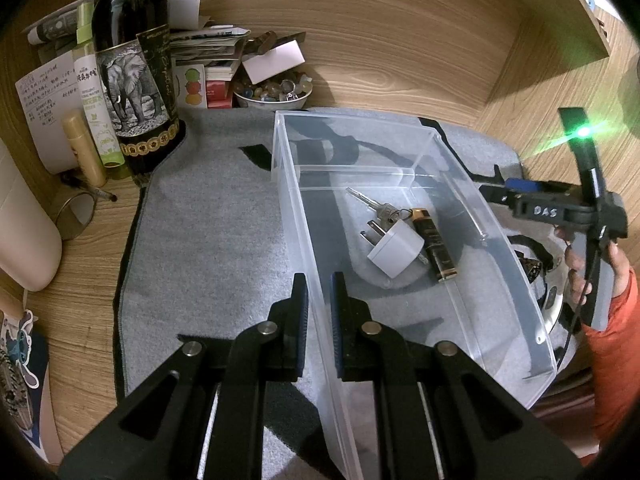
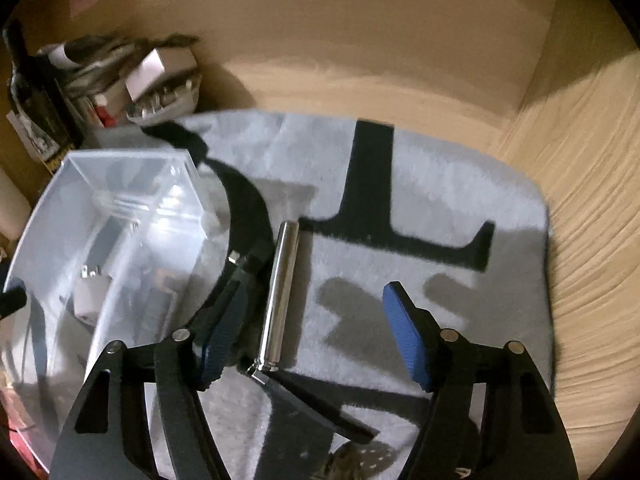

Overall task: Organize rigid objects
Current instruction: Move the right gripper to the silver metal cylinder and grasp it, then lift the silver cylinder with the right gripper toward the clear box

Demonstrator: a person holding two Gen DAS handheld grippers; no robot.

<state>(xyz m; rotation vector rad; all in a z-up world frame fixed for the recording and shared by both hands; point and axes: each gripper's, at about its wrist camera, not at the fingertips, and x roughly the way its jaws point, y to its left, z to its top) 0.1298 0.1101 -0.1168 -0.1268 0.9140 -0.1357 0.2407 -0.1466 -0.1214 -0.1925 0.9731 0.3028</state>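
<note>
The left gripper (image 1: 318, 284) jaws pinch the clear box (image 1: 516, 276) wall at the frame's bottom middle, while the right gripper (image 2: 320, 320) jaws stand spread around the shiny metal tube (image 2: 280, 292) on the gray mat (image 2: 440, 168).

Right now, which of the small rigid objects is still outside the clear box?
The shiny metal cylinder, lying on the grey mat between the right gripper fingers. The keys, white plug adapter and battery lie inside the clear box.
</note>
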